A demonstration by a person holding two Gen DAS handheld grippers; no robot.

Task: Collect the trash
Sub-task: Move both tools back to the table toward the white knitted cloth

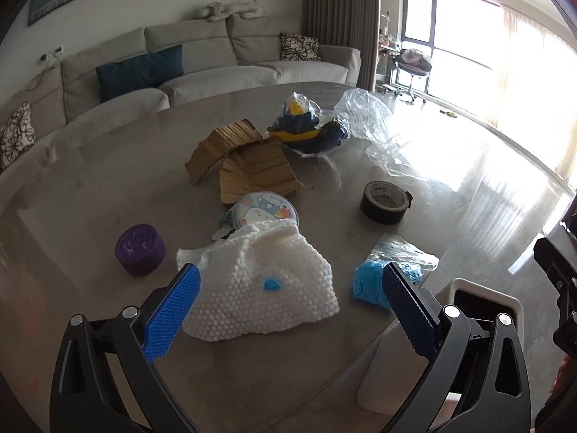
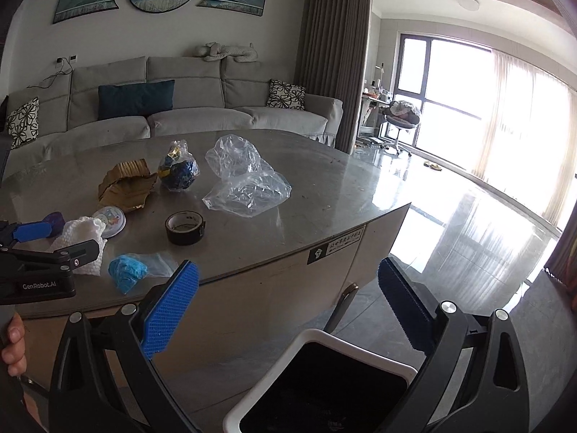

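My left gripper (image 1: 288, 281) is open and empty, hovering just above a white bubble-textured foam sheet (image 1: 267, 288) on the grey table (image 1: 108, 187). A crumpled blue wad in a clear bag (image 1: 371, 283) lies by its right finger. Torn cardboard (image 1: 245, 158), a bagged blue and yellow wad (image 1: 310, 126) and a clear plastic bag (image 1: 371, 115) lie farther back. My right gripper (image 2: 288, 281) is open and empty, off the table's corner, above a white-rimmed trash bin with a black liner (image 2: 324, 382). The left gripper (image 2: 43, 252) shows at the left of the right wrist view.
A black tape roll (image 1: 384, 202), a purple roll (image 1: 140, 254) and a round cartoon lid (image 1: 265, 209) also sit on the table. The bin (image 1: 479, 299) stands on the floor by the table's near right corner. A grey sofa (image 2: 180, 108) lies behind.
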